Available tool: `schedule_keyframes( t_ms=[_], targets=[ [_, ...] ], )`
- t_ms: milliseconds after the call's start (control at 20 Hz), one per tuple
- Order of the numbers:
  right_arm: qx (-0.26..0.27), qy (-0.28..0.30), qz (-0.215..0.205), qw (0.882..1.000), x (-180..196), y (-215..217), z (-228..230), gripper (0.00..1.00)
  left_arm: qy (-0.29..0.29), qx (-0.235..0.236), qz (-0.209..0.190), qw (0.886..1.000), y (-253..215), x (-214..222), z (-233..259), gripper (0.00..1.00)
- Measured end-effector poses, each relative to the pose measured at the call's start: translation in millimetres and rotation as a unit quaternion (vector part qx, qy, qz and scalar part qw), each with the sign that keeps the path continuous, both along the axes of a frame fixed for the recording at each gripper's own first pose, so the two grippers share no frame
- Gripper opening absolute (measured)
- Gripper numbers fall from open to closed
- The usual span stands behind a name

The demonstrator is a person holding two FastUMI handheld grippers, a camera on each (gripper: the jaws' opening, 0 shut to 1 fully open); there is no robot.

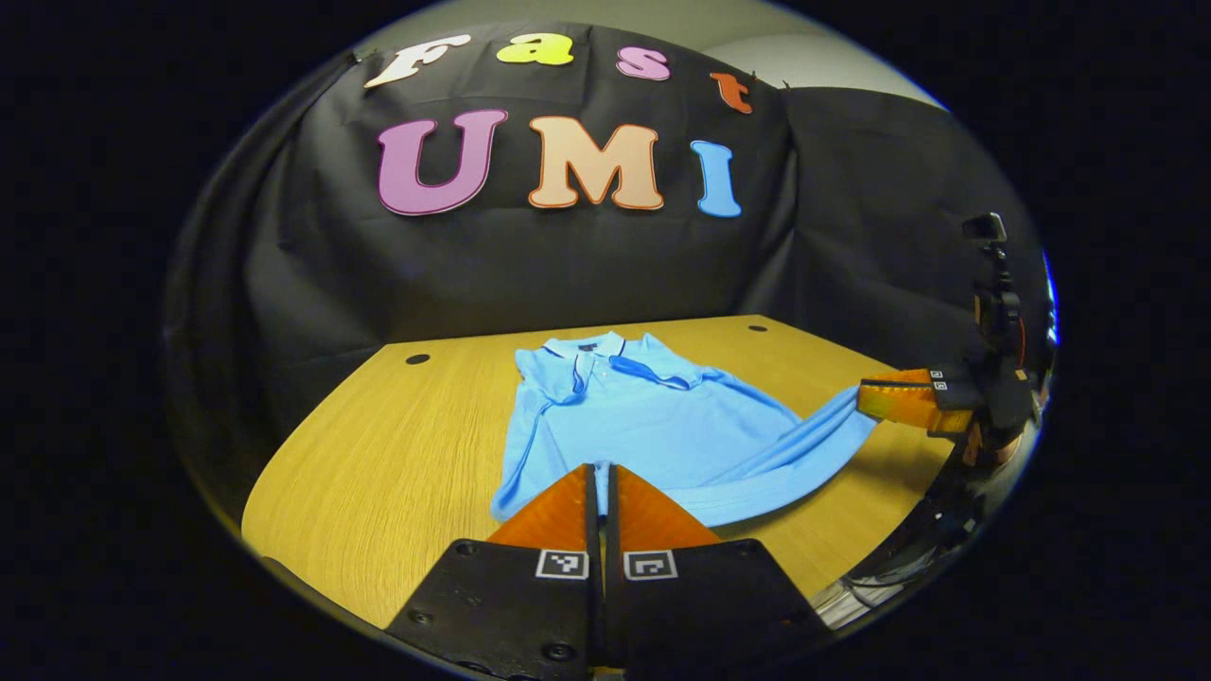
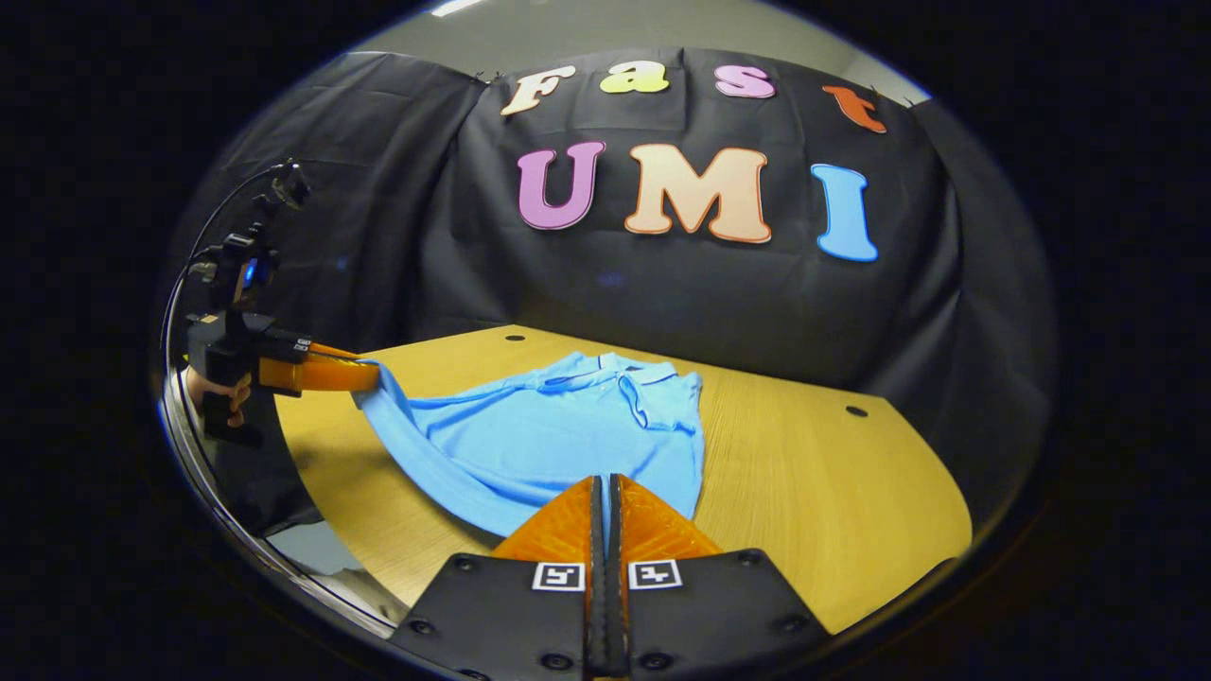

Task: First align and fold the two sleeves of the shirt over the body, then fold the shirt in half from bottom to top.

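A light blue polo shirt [image 1: 653, 416] lies on the wooden table [image 1: 378, 454], collar at the far end and sleeves folded in over the body. My left gripper [image 1: 601, 470] is shut on one corner of the near hem. In the left gripper view my right gripper [image 1: 866, 397] grips the other hem corner at the far right and holds it raised off the table. From the right gripper view, the shirt [image 2: 549, 435] stretches between my right gripper [image 2: 605, 480], shut on the hem, and my left gripper [image 2: 369, 375] at the left.
The table [image 2: 814, 473] has small dark holes [image 1: 417, 359] [image 2: 856, 411] near its far corners. Black cloth walls close off the back and sides. A hand [image 2: 213, 388] holds the left gripper past the table's edge.
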State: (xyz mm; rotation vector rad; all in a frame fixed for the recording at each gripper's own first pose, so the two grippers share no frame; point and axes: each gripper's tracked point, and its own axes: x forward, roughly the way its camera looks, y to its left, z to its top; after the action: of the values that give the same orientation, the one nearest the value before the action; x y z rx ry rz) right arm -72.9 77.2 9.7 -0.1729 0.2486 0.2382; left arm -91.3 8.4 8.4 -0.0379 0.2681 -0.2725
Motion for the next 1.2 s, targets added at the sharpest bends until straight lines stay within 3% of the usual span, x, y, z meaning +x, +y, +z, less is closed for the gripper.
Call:
schedule_keyframes(
  t_ms=[200,400,850,1200],
  targets=[
    [-0.011,-0.022,-0.005,1.000,41.2,-6.5,39.3,0.02,0.002,-0.042,-0.031,0.999,-5.5,42.1,35.9,0.00],
    [-0.006,-0.027,-0.011,1.000,89.6,-7.8,74.2,0.02,-0.008,-0.037,-0.029,0.999,6.5,92.3,69.3,0.00],
    [-0.006,-0.011,-0.060,0.998,236.0,-22.6,87.6,0.02,0.009,0.000,0.027,1.000,37.1,204.7,63.8,0.00],
    [0.001,0.020,-0.088,0.996,343.7,-24.0,45.2,0.02,0.022,-0.020,0.094,0.995,78.9,306.1,55.0,0.00]
  ],
)
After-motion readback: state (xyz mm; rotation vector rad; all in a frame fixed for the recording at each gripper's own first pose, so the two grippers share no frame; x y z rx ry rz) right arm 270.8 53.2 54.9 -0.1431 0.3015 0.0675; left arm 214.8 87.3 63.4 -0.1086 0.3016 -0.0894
